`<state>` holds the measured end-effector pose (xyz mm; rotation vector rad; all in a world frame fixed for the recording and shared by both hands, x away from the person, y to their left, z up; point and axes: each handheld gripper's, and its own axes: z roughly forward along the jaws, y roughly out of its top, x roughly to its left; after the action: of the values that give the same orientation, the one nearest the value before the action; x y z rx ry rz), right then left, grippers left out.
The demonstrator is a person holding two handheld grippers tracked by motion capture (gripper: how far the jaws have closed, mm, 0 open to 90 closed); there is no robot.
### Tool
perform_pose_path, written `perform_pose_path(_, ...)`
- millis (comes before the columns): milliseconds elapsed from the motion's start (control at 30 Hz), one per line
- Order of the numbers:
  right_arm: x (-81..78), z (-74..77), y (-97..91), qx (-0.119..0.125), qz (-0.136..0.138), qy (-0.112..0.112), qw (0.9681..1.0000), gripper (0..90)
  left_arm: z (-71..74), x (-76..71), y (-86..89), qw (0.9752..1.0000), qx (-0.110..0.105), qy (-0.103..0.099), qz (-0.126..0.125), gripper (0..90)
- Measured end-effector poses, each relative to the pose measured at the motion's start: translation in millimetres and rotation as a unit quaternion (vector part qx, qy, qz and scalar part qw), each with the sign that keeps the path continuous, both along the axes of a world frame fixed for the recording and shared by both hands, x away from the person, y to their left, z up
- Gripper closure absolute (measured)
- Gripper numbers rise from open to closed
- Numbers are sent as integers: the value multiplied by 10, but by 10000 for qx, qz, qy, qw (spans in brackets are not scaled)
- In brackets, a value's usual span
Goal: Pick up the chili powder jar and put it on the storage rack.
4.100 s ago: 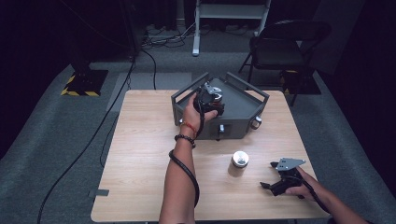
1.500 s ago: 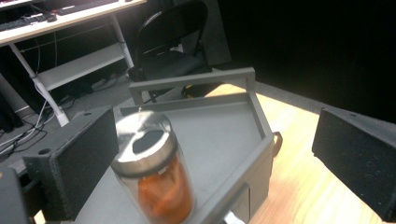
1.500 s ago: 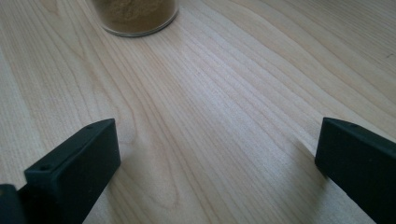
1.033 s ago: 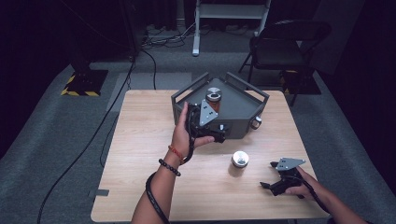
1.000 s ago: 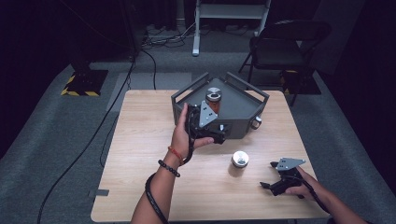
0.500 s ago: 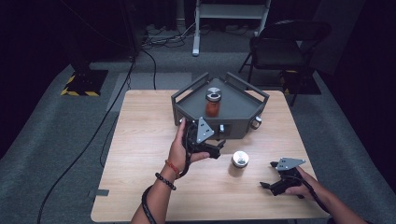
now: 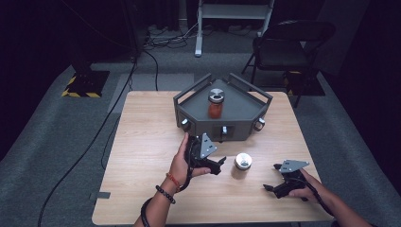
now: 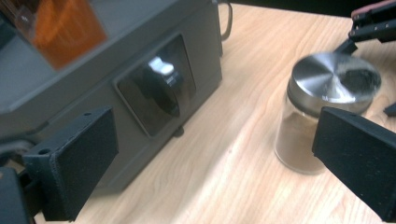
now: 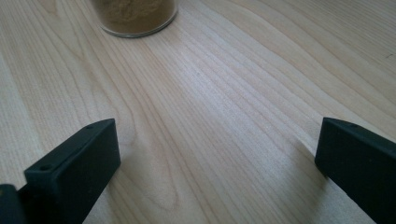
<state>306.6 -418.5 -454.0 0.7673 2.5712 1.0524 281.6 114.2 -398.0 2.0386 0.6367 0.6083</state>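
Note:
A jar of orange powder [image 7: 215, 107] with a silver lid stands upright in the grey tray [image 7: 239, 120] at the back middle of the table; it also appears blurred as the orange jar [image 8: 70, 25]. A second jar of brown powder [image 7: 243, 161] stands on the bare wood in front of the tray. My left gripper [image 7: 218, 165] hovers open just left of that brown jar [image 8: 327, 109], nothing between its jaws [image 8: 215, 172]. My right gripper [image 7: 270, 187] rests low on the table at the right, open and empty [image 9: 215, 168], with the brown jar's base [image 9: 135, 14] ahead of it.
The tray's front wall carries black knobs [image 8: 161, 88] and stands close ahead of my left gripper. A dark folding chair [image 7: 288, 45] and a white stand [image 7: 234, 12] lie beyond the table. Cables run over the grey floor at the left [image 7: 94, 137].
My left gripper let go of the orange jar in the tray, drew back toward the person and came down beside the brown jar. The right gripper has stayed put.

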Motion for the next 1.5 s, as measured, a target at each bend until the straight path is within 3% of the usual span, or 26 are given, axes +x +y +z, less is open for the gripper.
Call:
perform_pose_path(367, -1, 0, 0, 1, -2, 0, 10000, 0, -169, -53, 117, 9992, 230, 288, 121, 4)
perform_pose_path(467, -1, 0, 0, 0, -3, 0, 10000, 0, -205, -70, 128, 9984, 404, 343, 172, 5)
perform_pose_path(900, -1, 0, 0, 0, -2, 0, 10000, 0, -297, -95, 288, 9953, 640, 627, 372, 7)
perform_pose_path(1000, -1, 0, 0, 0, -2, 0, 10000, 0, -300, -80, 302, 9934, 810, 705, 412, 8)
perform_pose_path(1500, -1, 0, 1, -1, -3, 1, 10000, 0, -443, -36, 483, 9862, 1075, 1061, 679, 10)
